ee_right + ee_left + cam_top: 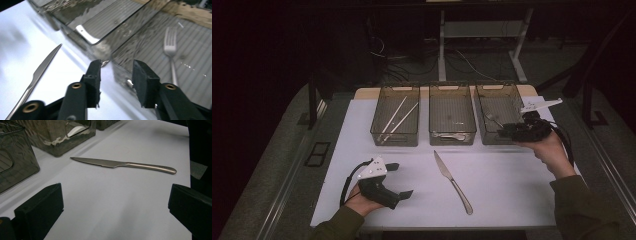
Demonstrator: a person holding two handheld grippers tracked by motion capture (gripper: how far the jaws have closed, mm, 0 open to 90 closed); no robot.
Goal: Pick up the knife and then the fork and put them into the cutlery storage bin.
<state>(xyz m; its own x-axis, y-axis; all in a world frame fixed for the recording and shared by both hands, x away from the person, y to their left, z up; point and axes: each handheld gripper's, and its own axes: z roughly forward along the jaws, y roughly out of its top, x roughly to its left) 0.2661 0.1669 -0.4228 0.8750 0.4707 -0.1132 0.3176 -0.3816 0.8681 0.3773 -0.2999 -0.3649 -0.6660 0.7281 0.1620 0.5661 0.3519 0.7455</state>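
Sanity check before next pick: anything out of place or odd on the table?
One thing: the silver serrated table knife lies loose and slanted on the white table, outside the three smoky clear plastic bins that hold the other cutlery. Left gripper open beside it. Nothing spilled or damaged.

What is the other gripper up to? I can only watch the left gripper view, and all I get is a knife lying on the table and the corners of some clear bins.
Observer: The right gripper is held at the near edge of the right bin, with its jaws apart and nothing between them.
Operator: Is anything inside that bin?
Observer: Yes, a fork lies flat on its ribbed floor.
Operator: And the bin at the far left?
Observer: The left bin holds two pale sticks, probably chopsticks, lying slantwise side by side.
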